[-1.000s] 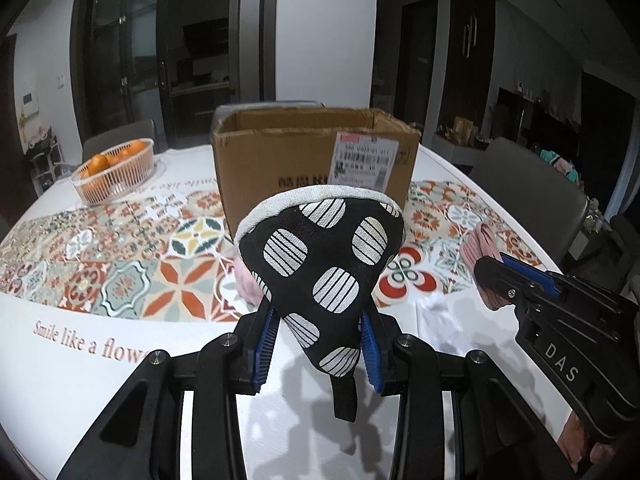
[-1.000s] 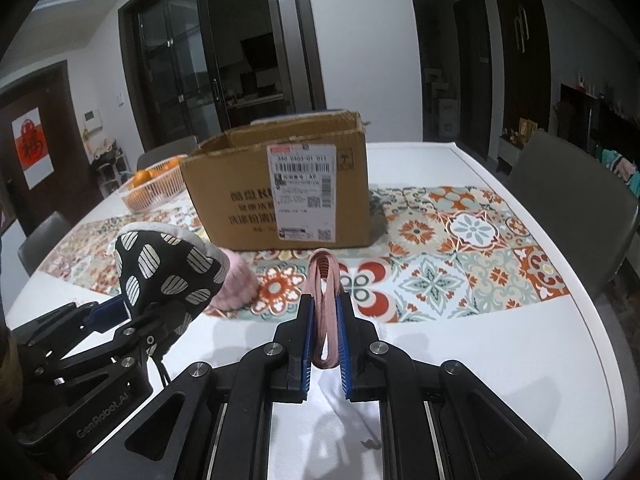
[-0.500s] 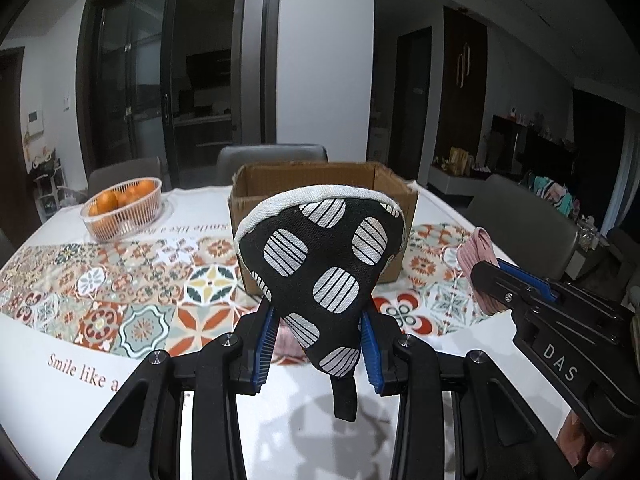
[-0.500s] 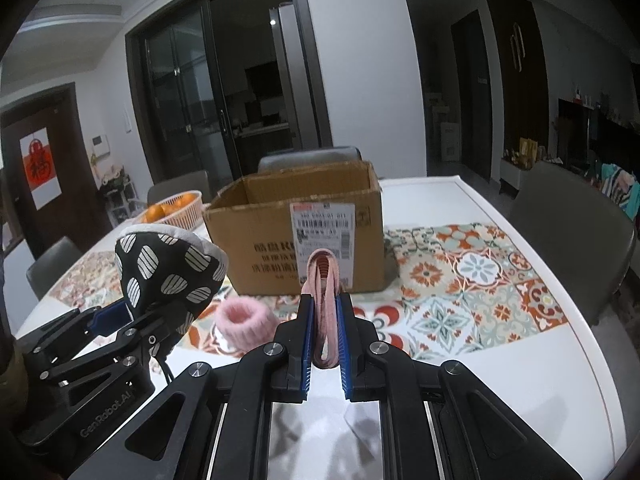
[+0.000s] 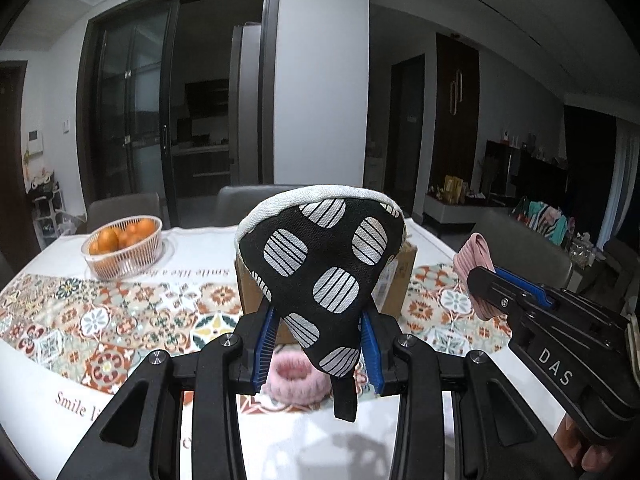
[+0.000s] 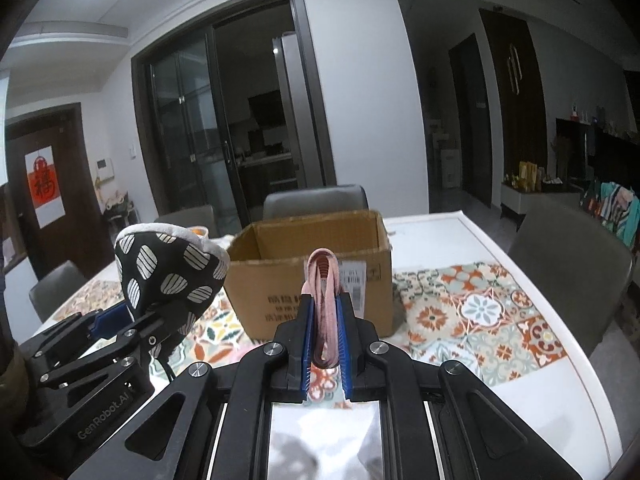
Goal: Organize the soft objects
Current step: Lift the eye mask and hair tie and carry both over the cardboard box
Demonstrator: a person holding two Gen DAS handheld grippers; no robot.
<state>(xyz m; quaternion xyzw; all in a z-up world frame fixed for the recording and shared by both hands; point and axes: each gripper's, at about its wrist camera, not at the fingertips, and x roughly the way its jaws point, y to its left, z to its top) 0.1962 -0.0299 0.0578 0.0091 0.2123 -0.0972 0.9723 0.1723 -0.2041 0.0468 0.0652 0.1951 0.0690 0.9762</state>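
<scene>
The counter (image 6: 460, 240) is white, with a runner of patterned tiles (image 6: 480, 312) across its middle and grey chairs (image 6: 568, 264) around it. On the runner stands an open cardboard box (image 6: 312, 276), its flaps up and a printed label on its near side; everything below is placed against this box.

To the left of the box, in the right wrist view, the left gripper (image 6: 140, 320) is raised above the counter and clenched on the narrow end of a black oven mitt (image 6: 168, 272) with white striped spots and a pale rim. In the left wrist view the mitt (image 5: 320, 264) fans out above the blue pads (image 5: 264, 340) and hides most of the box (image 5: 396, 284) behind it.

In front of the box, the right gripper (image 6: 326, 336) is raised above the counter and closed tight on a folded pink band (image 6: 324, 304), which stands upright between the blue pads with its looped top against the box's label.

Far left of the box, near the counter's back edge, a white wire basket (image 5: 124, 248) holds oranges (image 5: 120, 236).

On the counter in front of the box, below the mitt, lies a fluffy pink scrunchie (image 5: 296, 376), partly hidden by the left gripper.
</scene>
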